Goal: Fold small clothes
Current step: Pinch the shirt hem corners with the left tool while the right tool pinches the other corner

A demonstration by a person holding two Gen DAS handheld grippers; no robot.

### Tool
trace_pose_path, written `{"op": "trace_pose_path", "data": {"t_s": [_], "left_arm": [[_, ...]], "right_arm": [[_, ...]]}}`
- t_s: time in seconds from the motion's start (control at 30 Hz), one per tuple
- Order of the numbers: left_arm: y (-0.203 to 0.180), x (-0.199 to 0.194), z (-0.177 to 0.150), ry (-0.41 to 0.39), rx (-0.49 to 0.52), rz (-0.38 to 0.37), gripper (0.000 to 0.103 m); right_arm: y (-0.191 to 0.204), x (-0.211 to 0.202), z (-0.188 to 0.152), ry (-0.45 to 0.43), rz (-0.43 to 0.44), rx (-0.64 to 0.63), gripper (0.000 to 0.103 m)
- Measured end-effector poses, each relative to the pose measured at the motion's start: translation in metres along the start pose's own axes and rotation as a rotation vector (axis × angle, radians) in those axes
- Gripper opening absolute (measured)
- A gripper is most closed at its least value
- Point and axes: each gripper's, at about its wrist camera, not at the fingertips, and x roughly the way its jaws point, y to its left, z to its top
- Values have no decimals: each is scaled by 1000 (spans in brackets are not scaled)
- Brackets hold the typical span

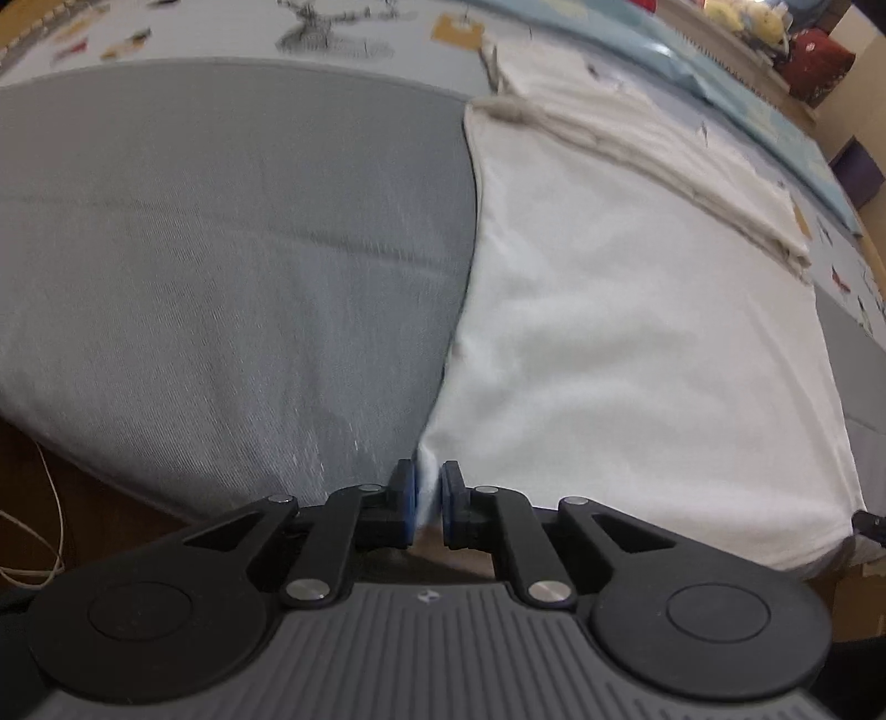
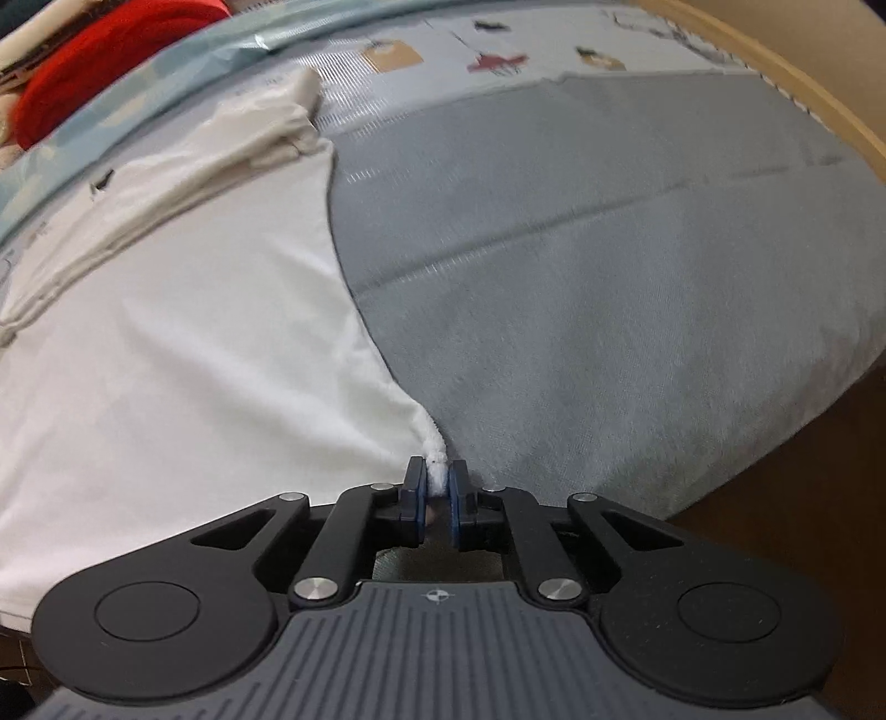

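Two hand-held grippers, left (image 1: 426, 498) and right (image 2: 437, 495), are each pinching one white garment (image 1: 609, 332) (image 2: 166, 343), lying lengthwise away from them.

You have a grey mat (image 1: 221, 249) spread over the work surface, filling the picture from nine to twelve o'clock in the left wrist view. Beyond it lies a pale printed cloth (image 1: 221, 33) with small pictures. At one o'clock sit blurred yellow items (image 1: 742, 19). In the right wrist view, a red bundle (image 2: 111, 50) lies at eleven o'clock.
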Motion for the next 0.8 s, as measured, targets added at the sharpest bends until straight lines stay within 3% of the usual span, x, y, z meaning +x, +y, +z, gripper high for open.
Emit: {"op": "trace_pose_path", "data": {"t_s": [0.2,0.33,0.8], "left_arm": [[-5,1,-1,-13,30,37,14],[-10,2,-1,-19,60,39,8],[-13,6,-5,-25,90,58,10]], "right_arm": [[6,5,-3,18,-23,-27,11],[6,6,-4,18,-25,-37,11],[12,7,-7,11,-35,-84,14]]}}
